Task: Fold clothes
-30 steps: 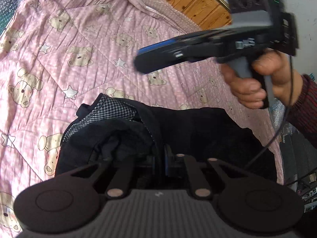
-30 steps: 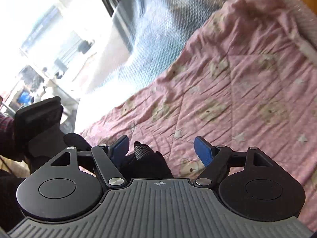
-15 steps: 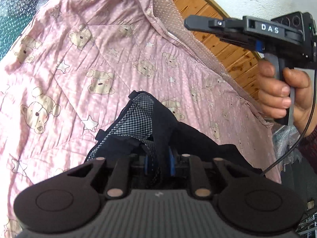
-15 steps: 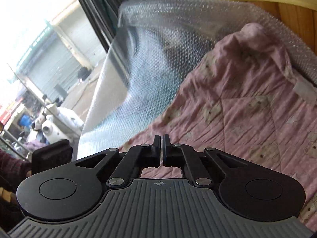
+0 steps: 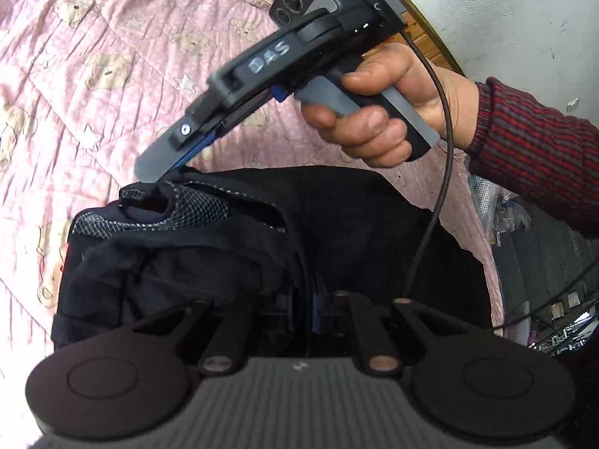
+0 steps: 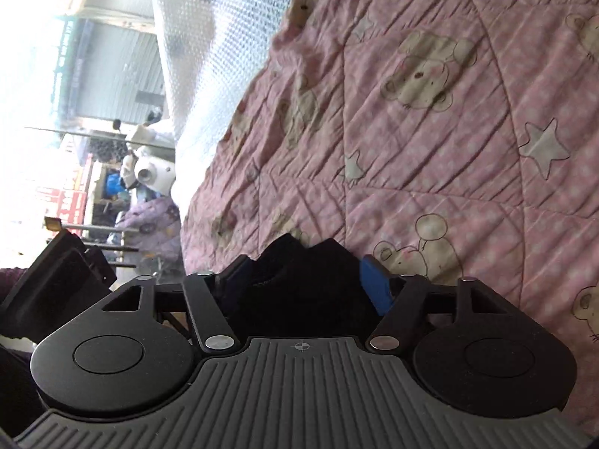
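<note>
Down from mid-air onto the far edge of the dark navy garment with its white-checked mesh lining (image 5: 194, 209), heaped on the pink bear-print quilt (image 5: 93, 75): right gripper (image 6: 303, 280), jaws just reopened, part-open around a peak of fabric, not clearly pinching. Left gripper (image 5: 303, 299) clamped on the garment's near edge. Judged mid-step, securing a second hold; next, closing firmly, then lifting the cloth taut for folding.

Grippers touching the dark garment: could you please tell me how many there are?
2. The left gripper pinches the dark garment at its near edge; the right gripper reaches its far checked-lined corner, fabric between its fingers.
</note>
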Demonstrator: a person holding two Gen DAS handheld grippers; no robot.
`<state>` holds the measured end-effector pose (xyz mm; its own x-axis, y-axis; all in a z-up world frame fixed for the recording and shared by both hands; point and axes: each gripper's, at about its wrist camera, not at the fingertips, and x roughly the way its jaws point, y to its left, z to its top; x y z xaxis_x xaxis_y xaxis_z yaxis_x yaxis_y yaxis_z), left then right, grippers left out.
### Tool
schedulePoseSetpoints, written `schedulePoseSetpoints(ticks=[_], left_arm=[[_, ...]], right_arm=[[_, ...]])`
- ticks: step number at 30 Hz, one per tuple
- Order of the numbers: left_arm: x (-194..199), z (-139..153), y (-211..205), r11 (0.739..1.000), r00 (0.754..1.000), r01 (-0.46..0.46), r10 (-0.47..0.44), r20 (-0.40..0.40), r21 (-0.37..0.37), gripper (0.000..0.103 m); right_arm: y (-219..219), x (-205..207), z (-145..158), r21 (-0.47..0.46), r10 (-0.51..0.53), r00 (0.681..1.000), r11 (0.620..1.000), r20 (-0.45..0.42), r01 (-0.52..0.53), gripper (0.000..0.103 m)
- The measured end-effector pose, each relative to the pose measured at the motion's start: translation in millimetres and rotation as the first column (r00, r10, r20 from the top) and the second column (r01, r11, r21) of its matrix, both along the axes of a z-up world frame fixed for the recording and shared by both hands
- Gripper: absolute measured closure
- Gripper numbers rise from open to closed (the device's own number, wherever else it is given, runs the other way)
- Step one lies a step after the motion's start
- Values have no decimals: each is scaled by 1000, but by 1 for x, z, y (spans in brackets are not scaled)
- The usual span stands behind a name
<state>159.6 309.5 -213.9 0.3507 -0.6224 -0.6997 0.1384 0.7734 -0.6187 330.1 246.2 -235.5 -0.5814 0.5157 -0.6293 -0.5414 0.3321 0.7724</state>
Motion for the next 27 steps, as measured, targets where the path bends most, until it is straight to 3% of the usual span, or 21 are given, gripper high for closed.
schedulePoseSetpoints(ticks=[1, 2, 7, 9, 11, 12, 14, 16, 18, 20, 21, 23, 27], left_arm=[[-4, 1, 1, 1000, 1000, -2, 2, -3, 0, 94], [-6, 0, 3, 1000, 1000, -7, 7, -7, 0, 94], [-10, -2, 3, 1000, 1000, 24, -24, -16, -5, 94], [-11, -3, 1, 999, 999, 49, -49, -15, -8, 94], [-12, -2, -3, 998, 997, 70, -70, -15, -1, 94], [-14, -2, -3, 997, 997, 71, -71, -16, -5, 94], [-19, -3, -1, 997, 997, 75, -76, -20, -10, 94], [-23, -4, 0, 996, 996, 84, -85, -24, -12, 94], [-27, -5, -2, 995, 995, 96, -96, -32, 7, 94], [-31, -8, -3, 996, 995, 88, -88, -44, 5, 94], [-32, -10, -3, 997, 996, 80, -80, -50, 0, 94], [-32, -14, -5, 997, 996, 72, -73, -60, -5, 94], [-26, -16, -10, 997, 996, 73, -73, -58, -7, 94]], right_arm=[[-1, -1, 2, 7, 6, 1000, 1000, 12, -6, 93], [-4, 0, 6, 23, 4, 1000, 1000, 21, -5, 97], [-13, 20, 26, 87, -54, 994, 995, 95, 45, 98], [-10, 27, 26, 80, -56, 985, 996, 161, 44, 84], [-4, 29, 19, 82, -12, 988, 997, 154, 0, 23], [-2, 27, 11, 91, 29, 991, 995, 127, -40, 15], [4, 12, -6, 75, 125, 988, 988, 91, -132, 15], [10, -2, -20, 61, 207, 977, 976, 53, -210, 20], [13, -9, -27, 74, 253, 967, 965, -2, -252, 34], [12, -8, -26, 93, 264, 964, 961, -22, -261, 71], [9, -6, -22, 101, 261, 965, 961, -19, -257, 72], [2, 2, -16, 122, 246, 969, 963, -24, -241, 86], [-11, 15, -1, 162, 206, 979, 966, -13, -201, 94]])
